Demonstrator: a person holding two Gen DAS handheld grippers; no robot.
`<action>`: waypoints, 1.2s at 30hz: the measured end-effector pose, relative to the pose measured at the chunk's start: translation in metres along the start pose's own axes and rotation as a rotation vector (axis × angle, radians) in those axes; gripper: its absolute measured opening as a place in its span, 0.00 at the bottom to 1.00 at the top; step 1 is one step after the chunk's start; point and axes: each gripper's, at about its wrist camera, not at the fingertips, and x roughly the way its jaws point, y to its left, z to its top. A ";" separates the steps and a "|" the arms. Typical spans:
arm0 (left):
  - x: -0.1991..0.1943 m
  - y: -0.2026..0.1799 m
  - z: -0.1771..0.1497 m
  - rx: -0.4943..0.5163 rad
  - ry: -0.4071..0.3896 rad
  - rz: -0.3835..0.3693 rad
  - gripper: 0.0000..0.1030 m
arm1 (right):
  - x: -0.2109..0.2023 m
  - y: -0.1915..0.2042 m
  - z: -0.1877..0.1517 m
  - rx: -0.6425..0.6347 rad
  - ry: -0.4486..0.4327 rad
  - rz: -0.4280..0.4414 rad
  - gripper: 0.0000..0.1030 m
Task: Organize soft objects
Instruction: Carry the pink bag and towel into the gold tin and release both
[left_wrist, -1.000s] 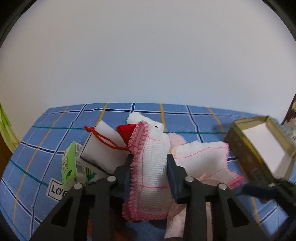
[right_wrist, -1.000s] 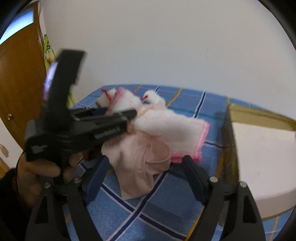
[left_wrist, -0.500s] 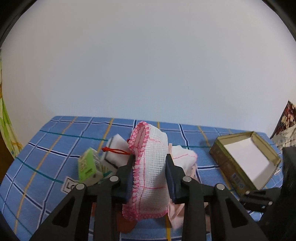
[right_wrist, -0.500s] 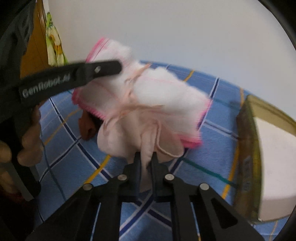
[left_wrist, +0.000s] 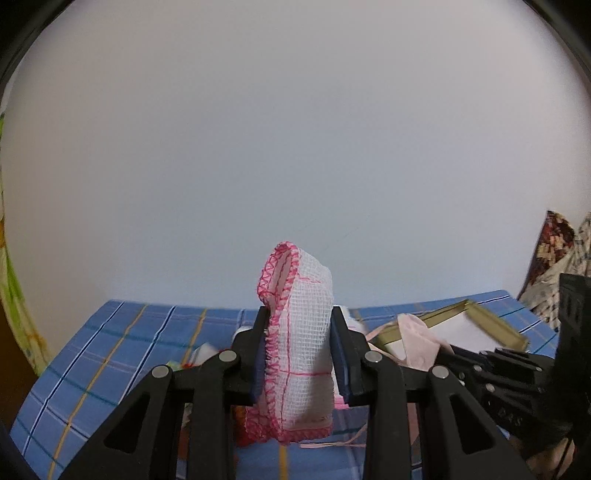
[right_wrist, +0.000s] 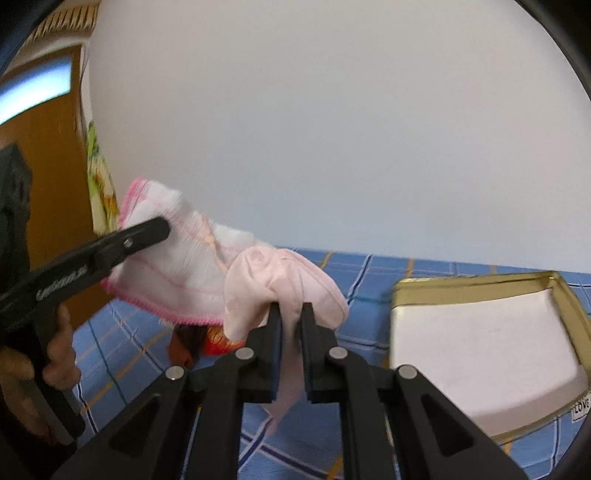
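My left gripper is shut on a white gauze cloth with pink stitched edges and holds it up above the bed. The same cloth shows in the right wrist view, pinched by the left gripper's finger. My right gripper is shut on a pale pink cloth, lifted off the blue checked bedspread. The pink cloth also shows at the right of the left wrist view.
An open gold-rimmed box with a white inside lies on the bed to the right; it also shows in the left wrist view. A red-orange object lies under the cloths. A wooden door is at left. A patterned fabric is at far right.
Both grippers have risen with their cloths, so the bed sits lower in both views. The right gripper, open a second ago, closed on the pink cloth and pulled it away from the white one.
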 end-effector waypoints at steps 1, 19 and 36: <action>-0.001 -0.006 0.003 0.007 -0.009 -0.011 0.32 | -0.004 -0.008 0.003 0.012 -0.022 -0.004 0.09; 0.022 -0.126 0.035 0.114 -0.039 -0.227 0.32 | -0.083 -0.150 0.020 0.198 -0.162 -0.301 0.09; 0.114 -0.190 -0.044 0.127 0.202 -0.219 0.32 | -0.042 -0.179 0.000 0.154 0.058 -0.437 0.11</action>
